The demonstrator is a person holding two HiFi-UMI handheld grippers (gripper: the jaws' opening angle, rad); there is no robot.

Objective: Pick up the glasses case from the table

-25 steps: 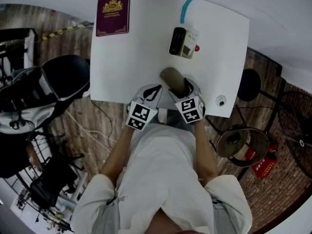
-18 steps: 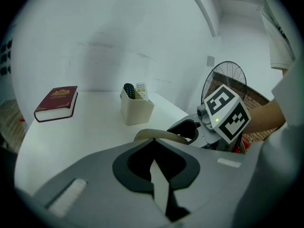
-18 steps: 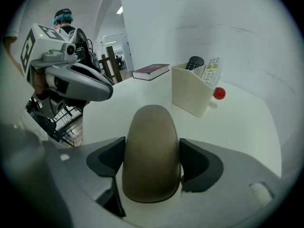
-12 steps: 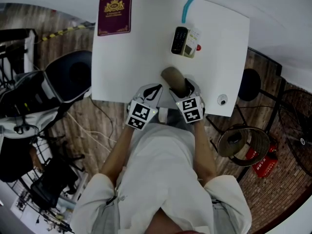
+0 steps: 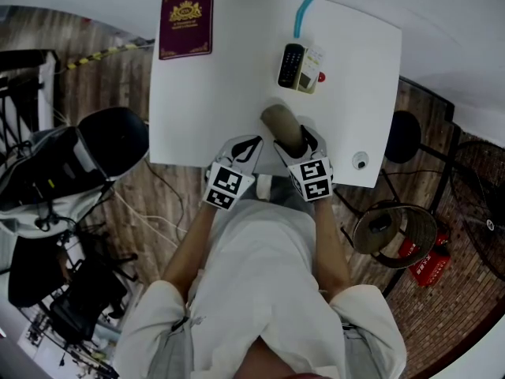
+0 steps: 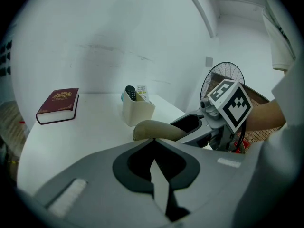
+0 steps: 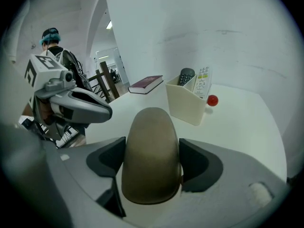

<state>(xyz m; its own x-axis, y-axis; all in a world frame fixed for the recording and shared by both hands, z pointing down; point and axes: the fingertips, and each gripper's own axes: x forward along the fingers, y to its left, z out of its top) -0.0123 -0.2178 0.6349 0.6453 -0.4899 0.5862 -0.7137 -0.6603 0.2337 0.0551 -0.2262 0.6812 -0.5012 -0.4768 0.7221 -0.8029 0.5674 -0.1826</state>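
The tan glasses case is an oblong rounded shell near the front edge of the white table. My right gripper is shut on its near end. In the right gripper view the glasses case fills the gap of my right gripper, with a dark pad against each side. My left gripper sits just left of it, shut with nothing held. From my left gripper, the glasses case sticks out to the left of the other gripper. Whether the case touches the table cannot be told.
A cream holder with remotes stands beyond the case, a small red ball beside it. A maroon book lies at the far left corner. A black chair stands left of the table, a stool to its right.
Both grippers and the case keep their places. Only the view shifts slightly, and the black chair at the left sits a little lower in the picture.
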